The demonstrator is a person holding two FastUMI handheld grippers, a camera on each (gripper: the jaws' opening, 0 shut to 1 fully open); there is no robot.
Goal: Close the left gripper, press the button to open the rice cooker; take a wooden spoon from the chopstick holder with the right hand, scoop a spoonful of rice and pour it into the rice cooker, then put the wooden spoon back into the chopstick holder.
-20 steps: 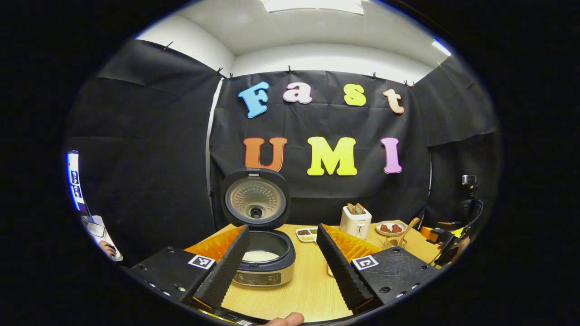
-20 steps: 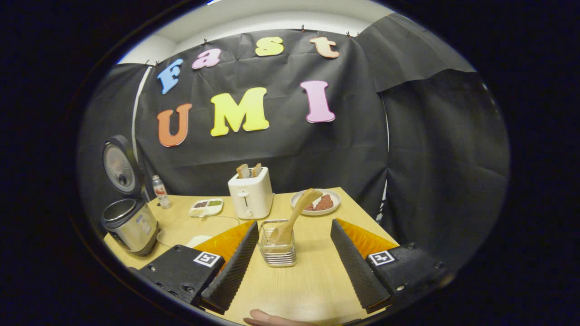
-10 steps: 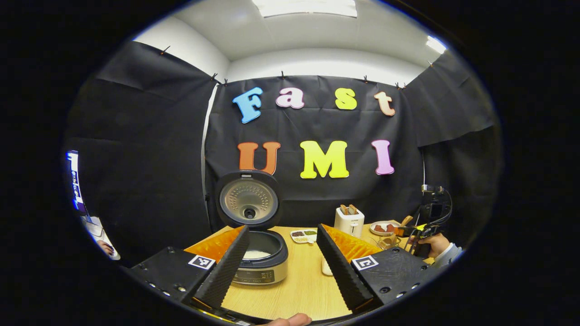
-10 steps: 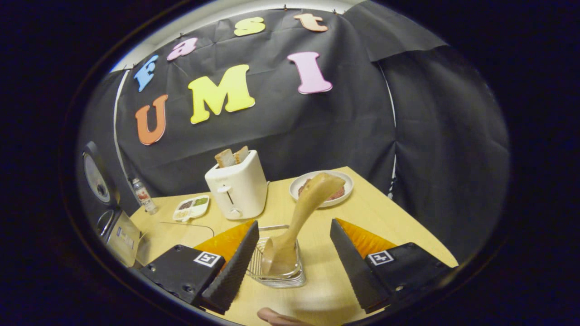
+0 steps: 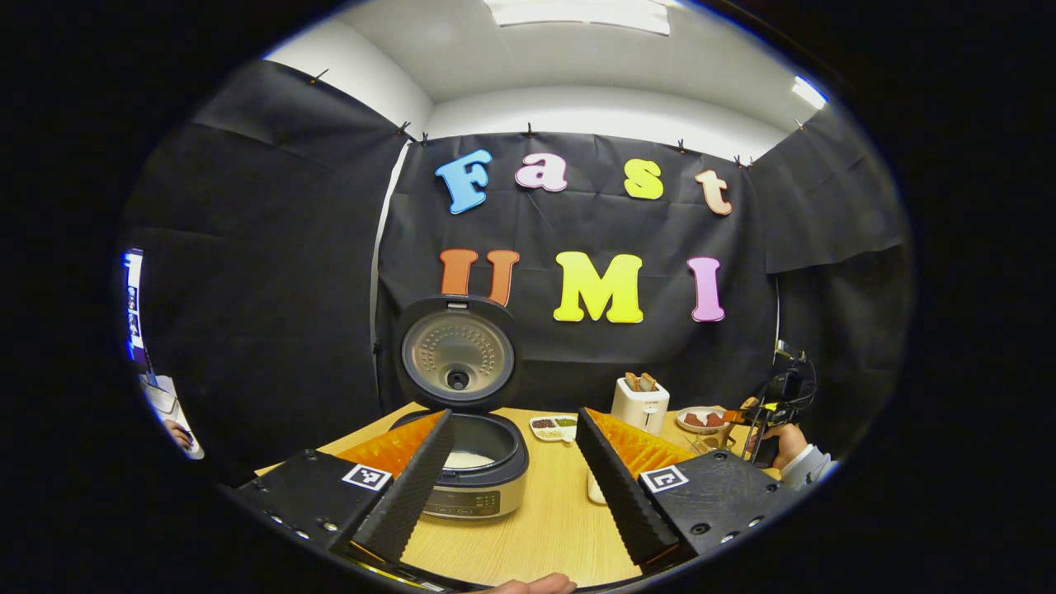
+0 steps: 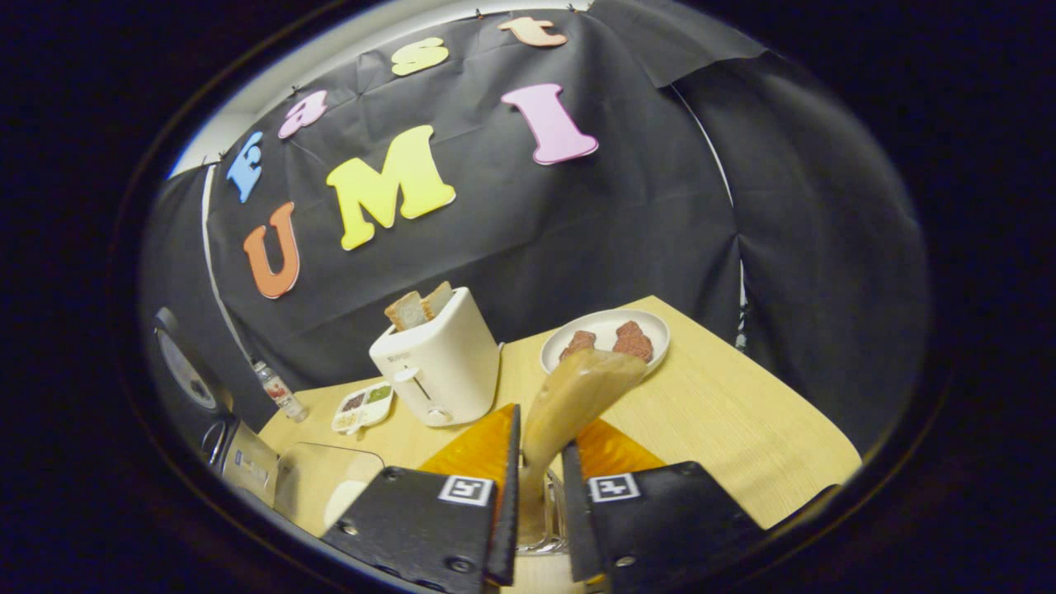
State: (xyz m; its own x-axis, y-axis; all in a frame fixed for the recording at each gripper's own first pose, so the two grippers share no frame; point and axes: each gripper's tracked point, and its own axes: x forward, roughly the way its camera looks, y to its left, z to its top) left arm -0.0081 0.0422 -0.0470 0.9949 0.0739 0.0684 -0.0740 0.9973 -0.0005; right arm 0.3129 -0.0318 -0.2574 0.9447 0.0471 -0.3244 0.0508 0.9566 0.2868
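The rice cooker [image 5: 474, 483] stands with its lid [image 5: 458, 355] raised and white rice in its pot. My left gripper [image 5: 513, 421] is open just in front of it, holding nothing. The wooden spoon [image 6: 577, 388] stands tilted in the wire chopstick holder [image 6: 549, 528], bowl end down. My right gripper [image 6: 540, 450] is shut on the spoon's handle just above the holder. That gripper [image 5: 763, 412] and the hand holding it also show far right in the left gripper view. A clear container with rice [image 6: 318, 487] sits to the left of the holder.
A white toaster [image 6: 437, 363] with bread stands behind the holder. A plate [image 6: 652, 330] with brown pieces lies at the back right. A small divided dish [image 6: 363, 404] and a bottle [image 6: 280, 392] sit near the cooker [image 6: 239, 462]. The table's edge runs close on the right.
My right gripper moved down to the holder and went from open to shut on the spoon's handle. The left gripper stayed open and barely shifted.
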